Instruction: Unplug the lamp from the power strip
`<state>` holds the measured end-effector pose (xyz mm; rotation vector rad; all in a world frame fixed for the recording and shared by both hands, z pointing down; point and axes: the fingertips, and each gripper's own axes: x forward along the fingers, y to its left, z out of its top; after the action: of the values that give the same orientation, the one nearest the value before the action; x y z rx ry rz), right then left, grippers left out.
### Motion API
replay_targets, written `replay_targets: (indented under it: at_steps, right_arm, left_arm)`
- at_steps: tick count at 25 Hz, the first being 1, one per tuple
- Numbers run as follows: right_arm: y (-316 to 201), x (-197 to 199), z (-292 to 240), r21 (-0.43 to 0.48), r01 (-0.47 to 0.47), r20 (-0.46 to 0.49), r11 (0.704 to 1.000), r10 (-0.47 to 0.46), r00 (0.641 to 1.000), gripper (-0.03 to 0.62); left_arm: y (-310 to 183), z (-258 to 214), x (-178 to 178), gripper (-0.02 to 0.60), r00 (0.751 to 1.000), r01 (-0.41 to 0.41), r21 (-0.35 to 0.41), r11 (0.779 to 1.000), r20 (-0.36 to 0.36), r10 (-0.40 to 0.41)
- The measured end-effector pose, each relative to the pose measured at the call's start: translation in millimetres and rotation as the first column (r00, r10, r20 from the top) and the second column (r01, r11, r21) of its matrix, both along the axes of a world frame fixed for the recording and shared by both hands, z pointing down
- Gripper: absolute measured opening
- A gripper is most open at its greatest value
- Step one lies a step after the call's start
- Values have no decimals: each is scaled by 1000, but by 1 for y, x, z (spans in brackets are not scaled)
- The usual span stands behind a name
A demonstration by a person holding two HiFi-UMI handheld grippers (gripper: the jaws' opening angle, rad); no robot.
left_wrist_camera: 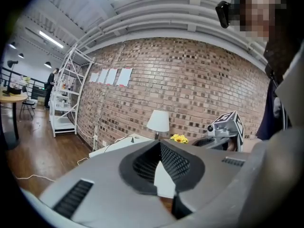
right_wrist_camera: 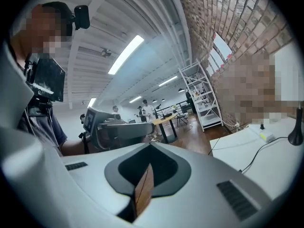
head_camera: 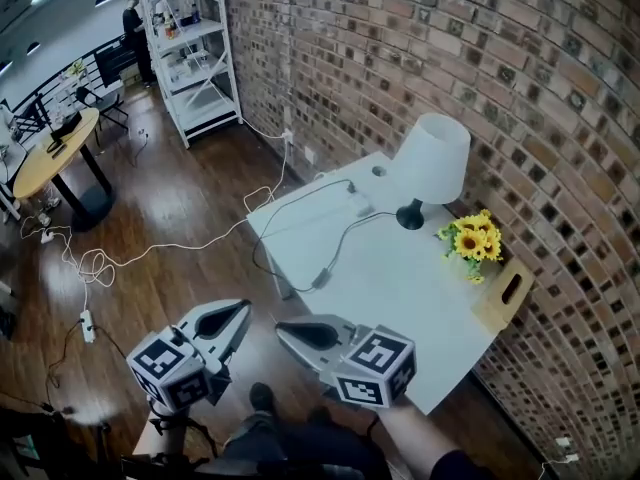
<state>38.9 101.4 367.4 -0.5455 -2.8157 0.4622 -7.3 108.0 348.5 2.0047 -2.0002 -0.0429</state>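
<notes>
Both tools, the left gripper [head_camera: 243, 314] and the right gripper [head_camera: 284, 330], hang clenched and empty off the table's [head_camera: 400, 303] near edge. The lamp [head_camera: 430, 163] and the power strip [head_camera: 357, 202] sit at its far end.

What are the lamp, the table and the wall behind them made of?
The lamp shade looks like matte white fabric or paper, smooth and evenly pale. The lamp base is dark, perhaps metal or plastic; too small to tell. The table is probably laminate, flat and pale with a faint sheen. The wall is rough exposed brick with visible mortar lines.
</notes>
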Motion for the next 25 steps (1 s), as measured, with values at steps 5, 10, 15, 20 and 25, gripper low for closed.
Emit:
replay_targets:
  at_steps: [5,10,15,20,25]
  right_arm:
    - [22,-38,7,42,9,-33,999,-8,999,3]
    - [40,-87,4,65,-16,-41,998,19,999,3]
    - [56,-117,-3,97,-25,-19,995,27,999,3]
    - [46,-133,4,99,-87,-71,991,94,993,3]
    - [45,-147,4,107,-141,-78,984,149,986,3]
  left_arm:
    - [17,11,-50,18,1000,-5,19,1000,15,5]
    - [35,16,-109,18,1000,-1,36,999,7,1]
    - [45,17,-148,17,999,-14,46,999,30,12]
    - [35,11,-163,18,998,-58,55,997,0,58]
    - [31,19,-177,17,993,-115,60,992,0,115]
